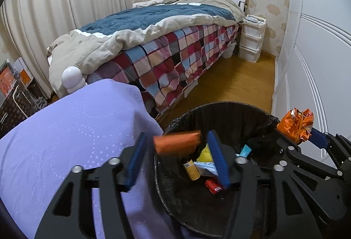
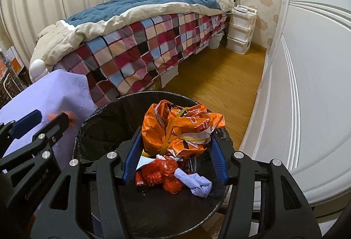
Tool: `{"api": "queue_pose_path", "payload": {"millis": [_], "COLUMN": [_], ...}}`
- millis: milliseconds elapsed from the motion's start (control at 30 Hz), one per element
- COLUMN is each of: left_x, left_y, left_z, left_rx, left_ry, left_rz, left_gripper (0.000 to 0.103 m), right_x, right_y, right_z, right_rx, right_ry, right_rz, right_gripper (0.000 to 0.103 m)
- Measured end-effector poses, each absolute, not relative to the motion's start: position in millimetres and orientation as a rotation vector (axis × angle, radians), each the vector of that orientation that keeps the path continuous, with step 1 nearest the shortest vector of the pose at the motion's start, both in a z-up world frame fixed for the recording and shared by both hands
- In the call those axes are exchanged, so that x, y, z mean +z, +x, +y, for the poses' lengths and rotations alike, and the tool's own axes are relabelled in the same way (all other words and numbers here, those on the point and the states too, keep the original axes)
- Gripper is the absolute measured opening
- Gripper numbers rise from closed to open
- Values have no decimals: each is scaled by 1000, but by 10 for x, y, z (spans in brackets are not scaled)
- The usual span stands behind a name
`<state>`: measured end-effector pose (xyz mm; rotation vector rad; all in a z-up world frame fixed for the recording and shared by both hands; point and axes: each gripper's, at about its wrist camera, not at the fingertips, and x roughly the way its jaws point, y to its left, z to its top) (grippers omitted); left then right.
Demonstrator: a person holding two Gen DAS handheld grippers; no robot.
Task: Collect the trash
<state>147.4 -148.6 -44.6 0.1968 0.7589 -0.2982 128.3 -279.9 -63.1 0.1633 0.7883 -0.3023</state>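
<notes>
1. The left wrist view looks into the trash bin point(image 1: 219, 112): a small yellow bottle point(image 1: 191, 168), a red can point(image 1: 214, 186) and a yellow wad lie at the bottom. The left gripper point(image 1: 175, 149) is spread wide, with a blurry orange item point(image 1: 176, 142) between its fingers, touching neither.
2. The right wrist view hides those. Here the right gripper point(image 2: 175, 147) squeezes a crumpled orange bag point(image 2: 182, 127) over the bin point(image 2: 105, 112), above red bags and a purple cloth scrap point(image 2: 197, 182).
3. The bin sits on wood floor beside the bed point(image 2: 131, 46).

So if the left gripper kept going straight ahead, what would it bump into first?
Probably the blurred orange packet between its open fingers, over the black lined trash bin; depth is unclear.
</notes>
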Motion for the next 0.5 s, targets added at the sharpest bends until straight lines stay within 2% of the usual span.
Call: {"api": "queue_pose_path", "payload": {"millis": [100, 500], "left_x": [-431, -364], "left_y": [1441, 1406], "left_z": [-1504, -1398], "left_rx": [-293, -263], "left_ry": [207, 183], "left_rz": [740, 724], "left_gripper": [69, 77], "right_x": [-637, -586], "right_y": [1278, 1213], "right_z": [-2816, -2863], "right_rx": [-314, -352], "right_ry": [161, 166], "right_rz": [783, 772], "right_gripper": [63, 66]}}
